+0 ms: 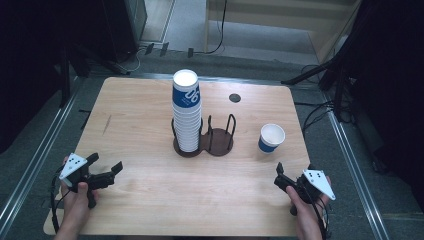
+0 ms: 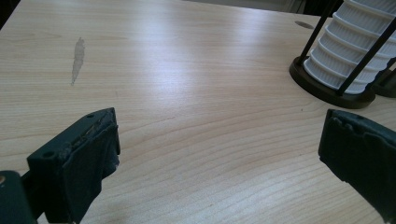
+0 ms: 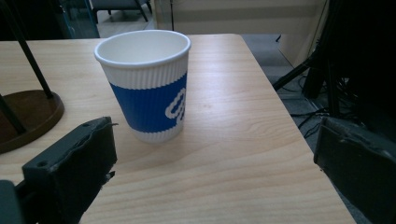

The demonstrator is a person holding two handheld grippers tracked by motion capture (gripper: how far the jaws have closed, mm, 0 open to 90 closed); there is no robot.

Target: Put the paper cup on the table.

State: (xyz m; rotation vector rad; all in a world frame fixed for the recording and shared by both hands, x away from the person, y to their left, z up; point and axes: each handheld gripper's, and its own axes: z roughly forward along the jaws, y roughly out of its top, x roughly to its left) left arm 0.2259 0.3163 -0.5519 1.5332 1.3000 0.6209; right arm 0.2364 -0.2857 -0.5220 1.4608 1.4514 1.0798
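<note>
Table (image 1: 150, 200): light wood top with rounded corners, taking up most of the high view; a faint grey scuff (image 1: 107, 125) left of centre, and a small dark round inset (image 1: 235, 98) toward the upper right of the top.

Cup stack (image 1: 186, 112): tall column of nested ribbed paper cups, blue band and white print on the topmost, centre of the high view. It stands upright in the left ring of the holder. In the left gripper view its white ribbed lower cups show at the upper right corner, behind thin black rods.

Holder (image 1: 219, 135): dark brown two-ring base with upright wire loops, just right of centre; the right ring has no cup in it.

Single cup (image 1: 271, 138): white ribbed paper cup with a blue band, upright and open, right of the holder and apart from it. In the right gripper view it stands upper centre-left, ahead of the jaws, touching neither.

Left gripper (image 1: 106, 169): lower left of the high view, held in a hand (image 1: 77, 200), jaws spread wide over bare wood, holding nothing.

Right gripper (image 1: 280, 175): lower right, held in a hand (image 1: 305, 207), jaws wide apart, nothing between them; near the single cup, not touching.
</note>
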